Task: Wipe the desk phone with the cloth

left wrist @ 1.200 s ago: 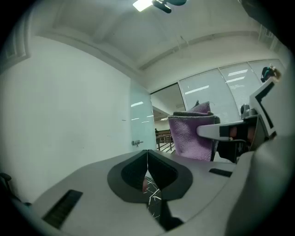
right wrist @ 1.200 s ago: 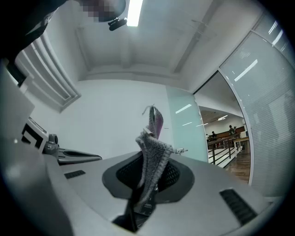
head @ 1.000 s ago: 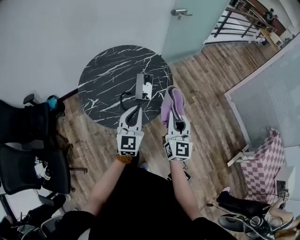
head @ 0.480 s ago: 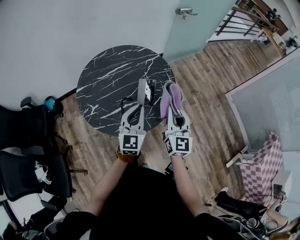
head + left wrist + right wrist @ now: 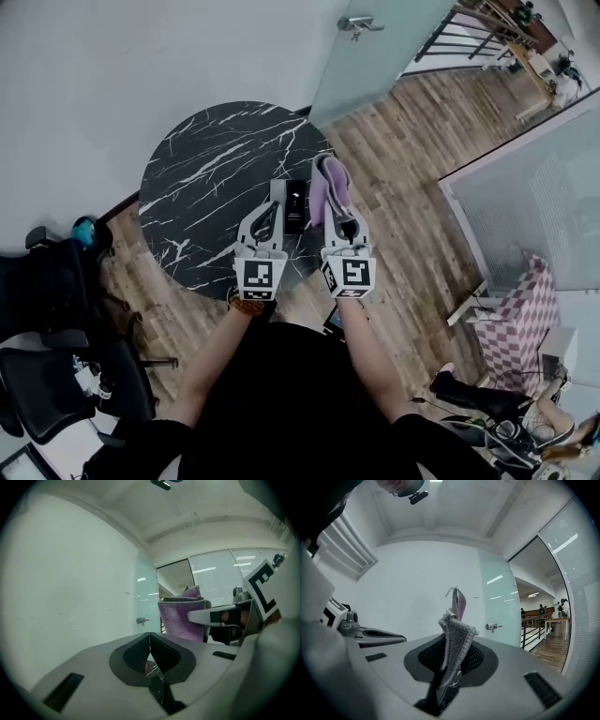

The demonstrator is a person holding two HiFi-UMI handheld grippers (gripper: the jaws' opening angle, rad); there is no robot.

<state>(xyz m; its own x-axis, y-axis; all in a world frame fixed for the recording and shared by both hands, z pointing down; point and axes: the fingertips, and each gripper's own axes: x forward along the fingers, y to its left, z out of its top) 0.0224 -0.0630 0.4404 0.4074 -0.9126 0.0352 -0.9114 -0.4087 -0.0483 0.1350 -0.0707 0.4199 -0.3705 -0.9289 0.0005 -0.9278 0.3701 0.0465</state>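
Nearest the body: left gripper [image 5: 270,206], pads pressed together on nothing; right gripper [image 5: 333,202], clamped on purple cloth [image 5: 323,183]. Just beyond, between both: desk phone [image 5: 294,204] on marble table [image 5: 197,178], long axis running away, just left of cloth. Probably wants a short leftward sweep from the right.

no legible text, labels, brands or numbers in any view.

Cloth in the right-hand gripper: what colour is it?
The cloth is light purple, clearest in the head view.
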